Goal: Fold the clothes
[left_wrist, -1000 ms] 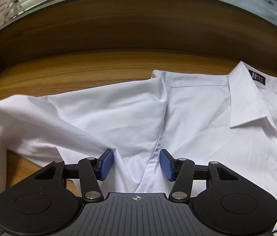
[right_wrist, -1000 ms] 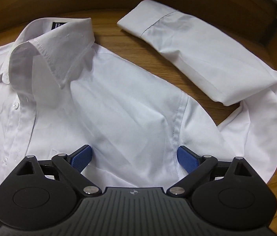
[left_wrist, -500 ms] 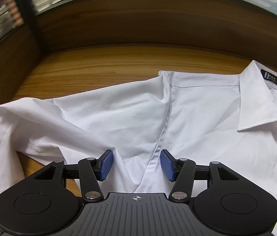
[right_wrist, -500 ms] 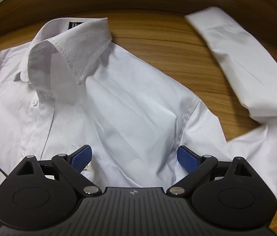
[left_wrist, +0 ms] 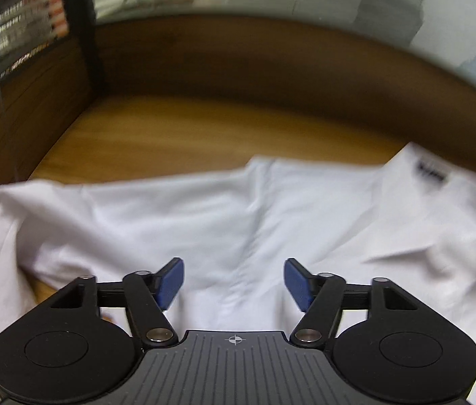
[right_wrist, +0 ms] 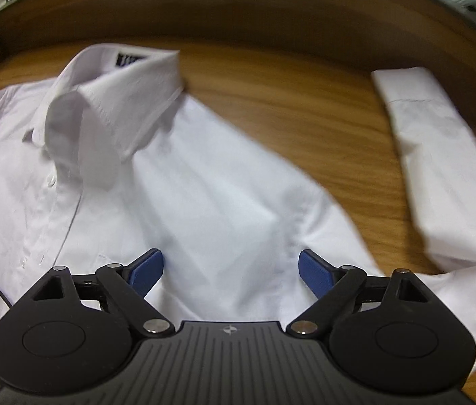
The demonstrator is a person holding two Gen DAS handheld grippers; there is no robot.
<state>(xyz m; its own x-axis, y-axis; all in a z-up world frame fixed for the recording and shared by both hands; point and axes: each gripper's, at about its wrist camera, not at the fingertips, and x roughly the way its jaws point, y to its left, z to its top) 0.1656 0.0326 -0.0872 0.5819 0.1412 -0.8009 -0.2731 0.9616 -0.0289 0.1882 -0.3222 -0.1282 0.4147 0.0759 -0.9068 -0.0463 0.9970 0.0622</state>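
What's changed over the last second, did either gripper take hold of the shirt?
No grab. The left gripper pulled back and its jaws are opening; the right gripper drew back too, jaws closing slightly. Both stand open above the white shirt, which lies as before on the wooden table.

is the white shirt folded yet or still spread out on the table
Spread out. The white shirt lies face up on the wooden table, collar showing, right sleeve stretched sideways, not folded in.

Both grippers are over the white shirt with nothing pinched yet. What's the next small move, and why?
Probably lower the left gripper, whose jaws are opening, onto the armpit seam of the white dress shirt and pinch there. The shirt lies face up on the wooden table, sleeves spread. The right gripper, jaws closing, holds nothing either.
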